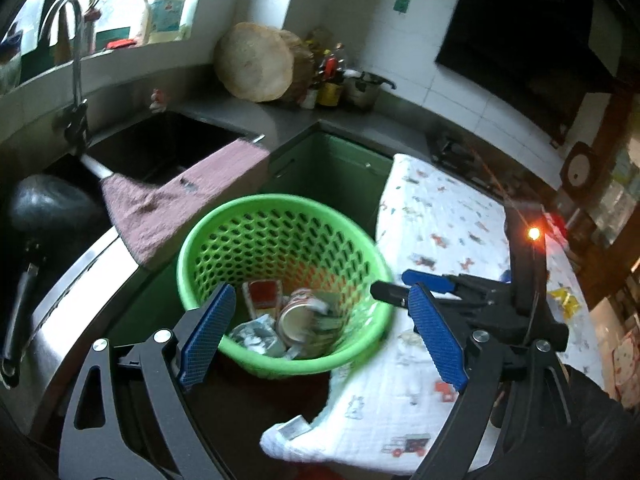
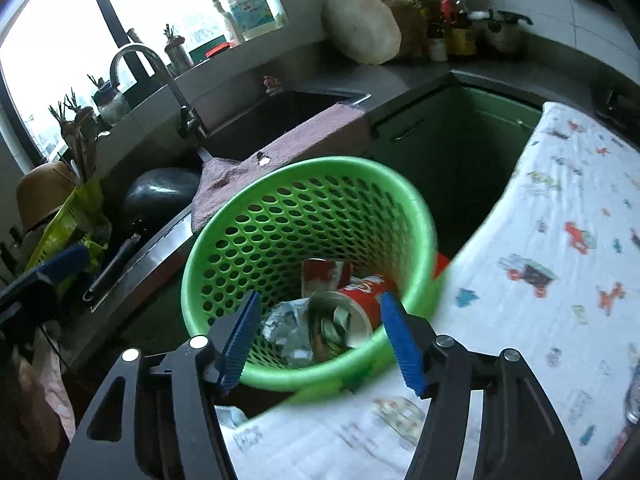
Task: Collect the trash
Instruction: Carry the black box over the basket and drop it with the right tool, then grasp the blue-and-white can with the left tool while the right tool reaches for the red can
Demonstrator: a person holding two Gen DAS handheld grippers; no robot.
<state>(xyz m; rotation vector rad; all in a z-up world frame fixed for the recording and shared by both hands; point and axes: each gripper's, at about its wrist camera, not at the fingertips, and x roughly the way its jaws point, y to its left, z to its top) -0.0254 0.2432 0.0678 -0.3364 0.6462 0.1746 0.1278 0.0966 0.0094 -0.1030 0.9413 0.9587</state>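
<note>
A green perforated basket (image 1: 224, 236) stands beside the table and shows in the right wrist view (image 2: 248, 236) too. In it lie a red can (image 1: 298, 316), a red carton (image 1: 262, 294) and crumpled wrappers (image 1: 256, 334); in the right wrist view the can (image 2: 362, 294) and wrappers (image 2: 288, 330) show again. My left gripper (image 1: 322, 332) is open and empty above the basket's near rim. My right gripper (image 2: 320, 334) is open and empty above the same rim. The right gripper (image 1: 404, 284) also shows in the left wrist view at the basket's right edge.
A table with a white printed cloth (image 1: 448, 224) lies to the right, with a yellow wrapper (image 1: 566, 300) on its far side. A pink towel (image 1: 180, 200) hangs over the sink edge (image 1: 160, 140). A black pan (image 2: 156, 196) and a tap (image 2: 136, 56) stand at the left.
</note>
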